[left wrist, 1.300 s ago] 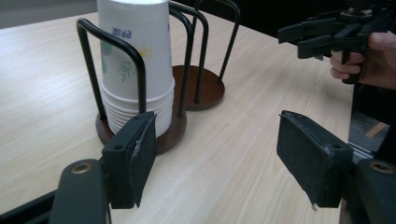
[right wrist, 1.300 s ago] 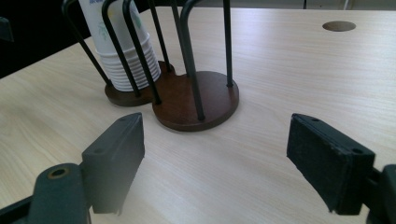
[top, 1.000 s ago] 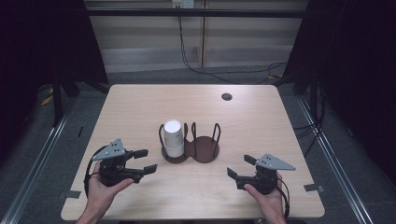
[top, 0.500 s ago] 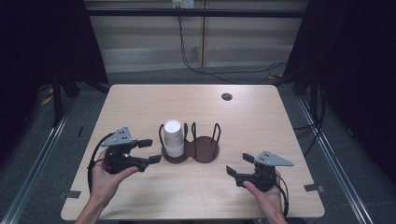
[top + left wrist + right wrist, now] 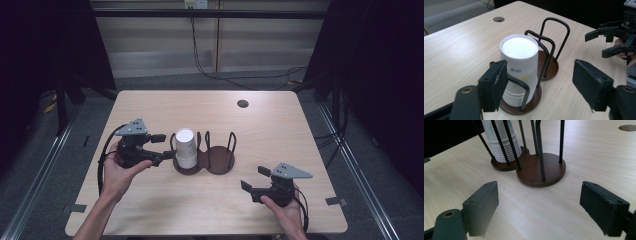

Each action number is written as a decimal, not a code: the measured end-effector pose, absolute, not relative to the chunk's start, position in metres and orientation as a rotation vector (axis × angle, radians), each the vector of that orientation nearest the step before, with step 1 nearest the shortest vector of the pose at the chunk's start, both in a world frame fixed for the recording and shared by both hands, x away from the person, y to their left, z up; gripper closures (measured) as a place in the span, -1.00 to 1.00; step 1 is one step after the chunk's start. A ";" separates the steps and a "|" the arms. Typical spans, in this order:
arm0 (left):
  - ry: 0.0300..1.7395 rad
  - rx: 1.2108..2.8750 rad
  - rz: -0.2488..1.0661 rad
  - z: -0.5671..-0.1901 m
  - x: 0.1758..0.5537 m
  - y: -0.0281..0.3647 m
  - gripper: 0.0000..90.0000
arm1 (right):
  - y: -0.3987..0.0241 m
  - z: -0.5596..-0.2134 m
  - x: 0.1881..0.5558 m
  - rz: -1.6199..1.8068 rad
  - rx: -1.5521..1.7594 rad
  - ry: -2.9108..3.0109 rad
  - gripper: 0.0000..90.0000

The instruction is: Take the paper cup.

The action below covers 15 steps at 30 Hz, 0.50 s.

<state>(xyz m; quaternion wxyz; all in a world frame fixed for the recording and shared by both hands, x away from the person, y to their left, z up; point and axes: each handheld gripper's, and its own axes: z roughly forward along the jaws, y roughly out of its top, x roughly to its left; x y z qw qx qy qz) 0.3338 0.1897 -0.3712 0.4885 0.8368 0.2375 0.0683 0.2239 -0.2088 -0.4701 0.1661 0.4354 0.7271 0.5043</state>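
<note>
Work in hand: I am bringing my left gripper (image 5: 162, 147) up to the stack of white paper cups (image 5: 185, 148), with a view to taking a cup from it.
Cup stack location: centre-left of the high view, upside down, in the left bay of the wire cup holder (image 5: 218, 161); the right bay is empty.
Holder: two round brown bases joined side by side, with black wire loops rising around each; it stands mid-table.
Left gripper state: my jaws have just been opening and now stand partly apart. In the left gripper view the stack (image 5: 519, 65) sits just behind my left pad, ahead of the gap; nothing is gripped.
Right gripper state: my right gripper (image 5: 251, 180) rests at lower right of the high view, jaws wide apart and empty, well apart from the holder.
Done: approach only; the left gripper is just beside the stack.
Left to do: by my judgement, centre the jaws on the top cup, clear the wire loops, close, and lift it free.
Table (image 5: 300, 145): light wood, with a small round hole (image 5: 243, 103) at upper right.
</note>
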 end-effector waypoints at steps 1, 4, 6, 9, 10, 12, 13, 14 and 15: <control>0.566 2.044 0.169 -0.370 0.336 0.188 -0.39 | -0.209 -0.470 0.224 1.433 1.240 2.072 -0.67; 0.561 2.067 0.176 -0.367 0.340 0.184 -0.43 | -0.209 -0.469 0.223 1.435 1.225 2.072 -0.67; 0.574 2.090 0.207 -0.366 0.342 0.182 -0.46 | -0.209 -0.467 0.220 1.453 1.208 2.059 -0.65; 0.578 2.122 0.218 -0.364 0.347 0.179 -0.47 | -0.207 -0.465 0.217 1.470 1.183 2.058 -0.66; 0.582 2.131 0.221 -0.364 0.349 0.178 -0.47 | -0.207 -0.465 0.216 1.472 1.176 2.064 -0.66; 0.589 2.142 0.211 -0.364 0.352 0.176 -0.47 | -0.207 -0.465 0.215 1.472 1.171 2.065 -0.65; 0.592 2.149 0.206 -0.364 0.353 0.174 -0.47 | -0.207 -0.465 0.215 1.475 1.165 2.065 -0.65; 0.591 2.160 0.220 -0.364 0.354 0.172 -0.48 | -0.207 -0.465 0.215 1.480 1.165 2.065 -0.65; 0.593 2.169 0.211 -0.364 0.355 0.169 -0.51 | -0.207 -0.465 0.215 1.484 1.162 2.070 -0.65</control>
